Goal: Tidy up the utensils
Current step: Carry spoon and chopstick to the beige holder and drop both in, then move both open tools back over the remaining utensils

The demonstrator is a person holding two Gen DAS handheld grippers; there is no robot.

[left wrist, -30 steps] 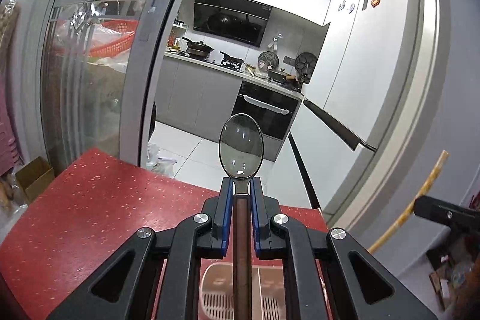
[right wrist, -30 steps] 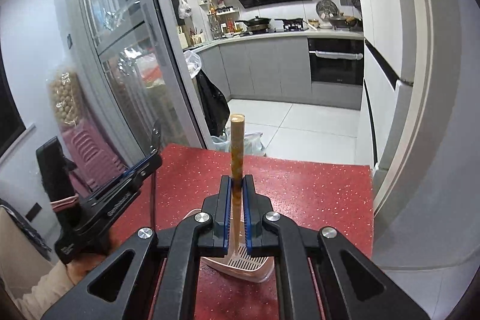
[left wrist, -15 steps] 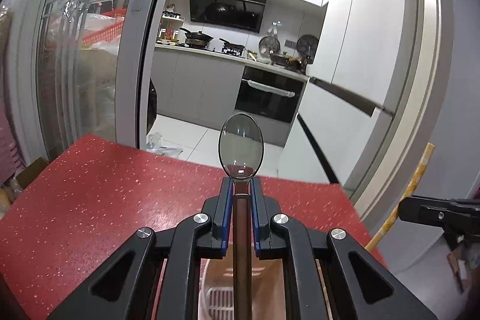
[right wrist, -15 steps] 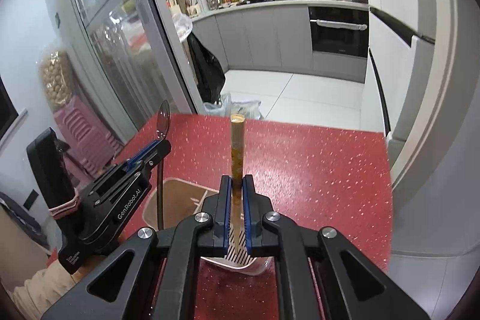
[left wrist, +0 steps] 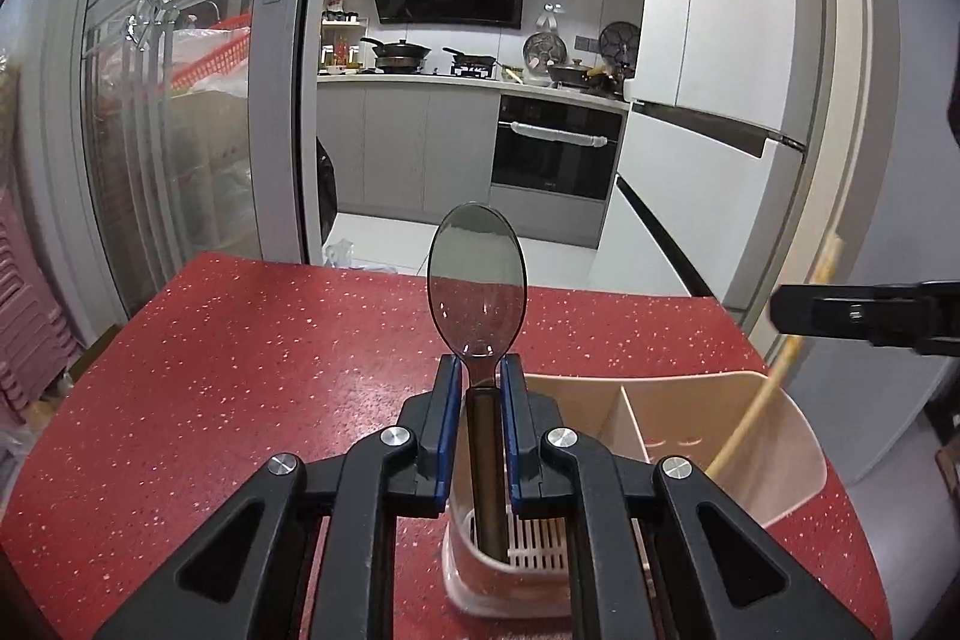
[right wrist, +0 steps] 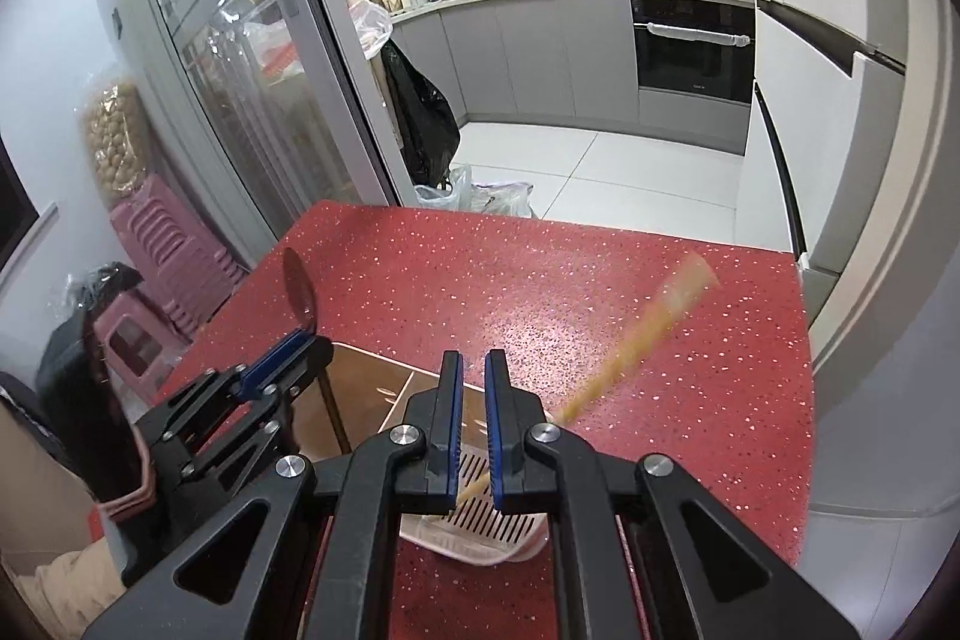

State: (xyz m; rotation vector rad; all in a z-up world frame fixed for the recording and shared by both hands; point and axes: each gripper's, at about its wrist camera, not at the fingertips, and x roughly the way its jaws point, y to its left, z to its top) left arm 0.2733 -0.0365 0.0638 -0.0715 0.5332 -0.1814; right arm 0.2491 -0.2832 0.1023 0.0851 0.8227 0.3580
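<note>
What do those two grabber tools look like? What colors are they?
Both look alike. The left tool and the right tool are made of black plastic bars with triangle-shaped holes, joined by shiny silver bolts. Their two flat fingers have blue inner pads. No cables show. The handle and the person's hand cannot be made out clearly.

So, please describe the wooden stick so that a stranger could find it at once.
On the red speckled table stands a beige slotted utensil holder, just under both grippers. The wooden stick leans out of its right compartment, pale yellow and motion-blurred; its neighbour, the spoon, is dark and clamped upright in the left gripper.
</note>
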